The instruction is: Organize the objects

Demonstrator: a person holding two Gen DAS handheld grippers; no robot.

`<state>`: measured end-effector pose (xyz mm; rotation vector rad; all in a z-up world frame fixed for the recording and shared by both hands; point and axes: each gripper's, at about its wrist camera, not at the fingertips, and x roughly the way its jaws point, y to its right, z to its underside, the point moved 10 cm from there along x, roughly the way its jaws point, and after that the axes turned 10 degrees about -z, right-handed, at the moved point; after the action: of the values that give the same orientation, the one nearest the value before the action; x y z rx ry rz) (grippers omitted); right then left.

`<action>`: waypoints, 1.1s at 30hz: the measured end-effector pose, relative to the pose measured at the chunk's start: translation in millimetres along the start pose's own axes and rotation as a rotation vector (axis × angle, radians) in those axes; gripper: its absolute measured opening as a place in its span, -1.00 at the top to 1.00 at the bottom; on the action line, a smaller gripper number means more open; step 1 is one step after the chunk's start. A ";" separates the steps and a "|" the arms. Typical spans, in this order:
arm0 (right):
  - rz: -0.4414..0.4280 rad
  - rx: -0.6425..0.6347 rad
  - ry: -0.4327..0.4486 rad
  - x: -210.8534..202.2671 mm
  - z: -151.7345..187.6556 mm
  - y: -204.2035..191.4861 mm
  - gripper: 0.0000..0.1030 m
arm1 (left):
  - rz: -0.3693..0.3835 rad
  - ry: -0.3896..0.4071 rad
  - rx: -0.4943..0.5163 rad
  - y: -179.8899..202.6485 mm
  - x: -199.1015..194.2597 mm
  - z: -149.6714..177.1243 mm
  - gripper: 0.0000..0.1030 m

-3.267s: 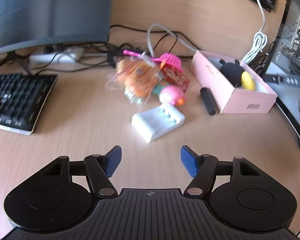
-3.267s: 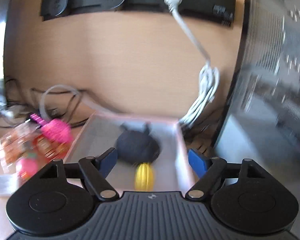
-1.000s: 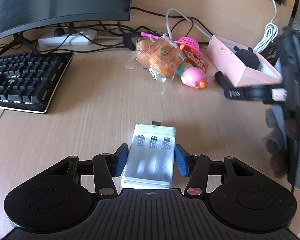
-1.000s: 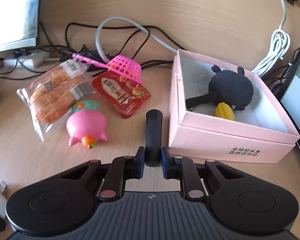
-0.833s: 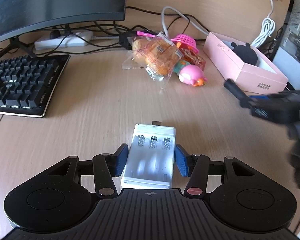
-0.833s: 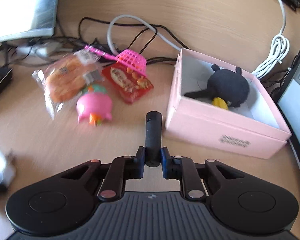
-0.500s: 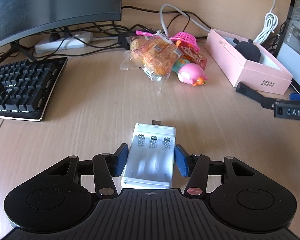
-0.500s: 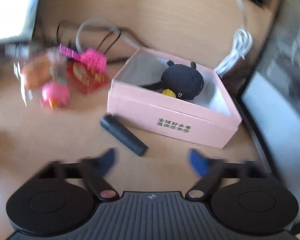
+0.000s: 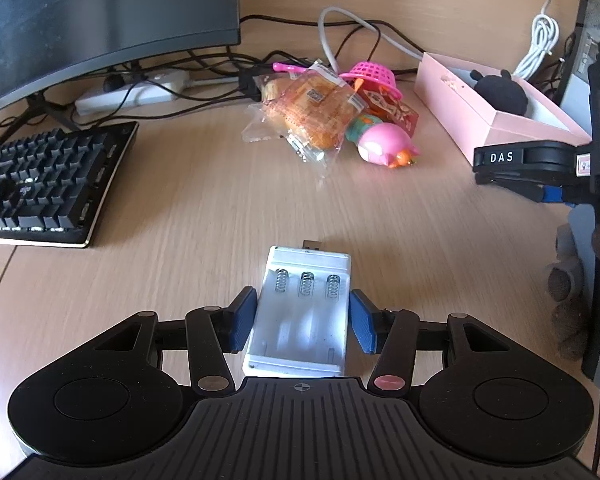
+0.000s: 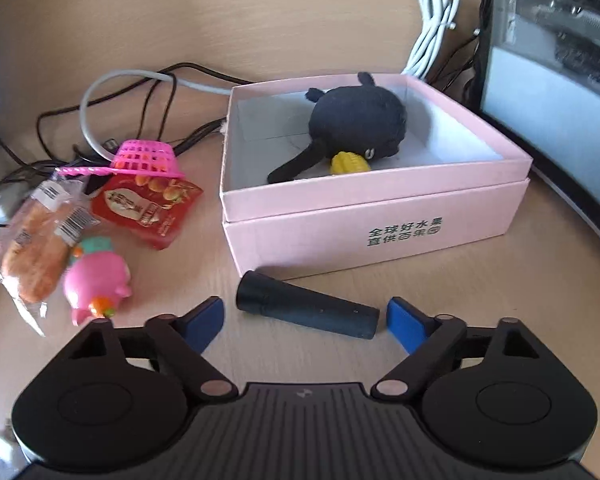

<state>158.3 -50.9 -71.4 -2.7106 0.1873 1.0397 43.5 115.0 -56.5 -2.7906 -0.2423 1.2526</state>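
My left gripper [image 9: 302, 322] is shut on a white battery charger [image 9: 304, 312], its blue pads pressed against the long sides, just above the wooden desk. A black cylinder [image 10: 308, 310] lies crosswise on the desk in front of the pink box [image 10: 380, 236]. My right gripper [image 10: 306, 320] straddles the cylinder; its jaws are closing, and the pads stand clear of both ends. That gripper also shows at the right edge of the left wrist view [image 9: 540, 172]. Inside the box lie a black plush toy [image 10: 356, 124] and a small yellow piece [image 10: 348, 162].
Left of the box lie a pink pig toy [image 10: 96, 280], a red snack packet [image 10: 148, 208], a pink basket [image 10: 146, 158] and a bread packet [image 10: 36, 244]. A keyboard [image 9: 40, 184] and monitor [image 9: 100, 12] stand far left, cables behind. A second screen [image 10: 560, 60] borders the right.
The right gripper let go of the black cylinder, which now lies crosswise before the pink box, and its jaws have spread wide. The left gripper still holds the charger.
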 end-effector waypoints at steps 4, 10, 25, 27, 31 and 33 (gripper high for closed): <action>-0.005 -0.006 -0.003 -3.6 -0.1 6.9 -0.47 | -0.011 0.012 -0.003 0.0 0.2 0.3 -0.07; -0.074 -0.108 -0.037 -25.6 8.3 22.0 -0.47 | 0.018 0.010 0.018 6.0 -5.5 4.7 -0.05; -0.161 -0.319 0.069 -153.1 -0.2 68.4 -0.47 | 0.295 0.082 0.110 87.8 -72.3 -41.8 -0.04; -0.160 -0.311 0.091 -160.9 -4.3 76.1 -0.48 | 0.328 0.136 0.098 96.0 -90.4 -71.6 -0.04; -0.168 -0.302 0.133 -170.7 -11.5 89.5 -0.48 | 0.344 0.257 0.062 104.0 -116.0 -142.2 -0.04; -0.172 -0.287 0.142 -171.9 -14.5 95.4 -0.47 | 0.363 0.280 0.032 110.5 -120.2 -177.7 -0.04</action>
<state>21.2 -140.4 38.4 -2.9919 -0.1835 0.8851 110.2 -15.0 135.5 -3.0244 0.3105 0.8826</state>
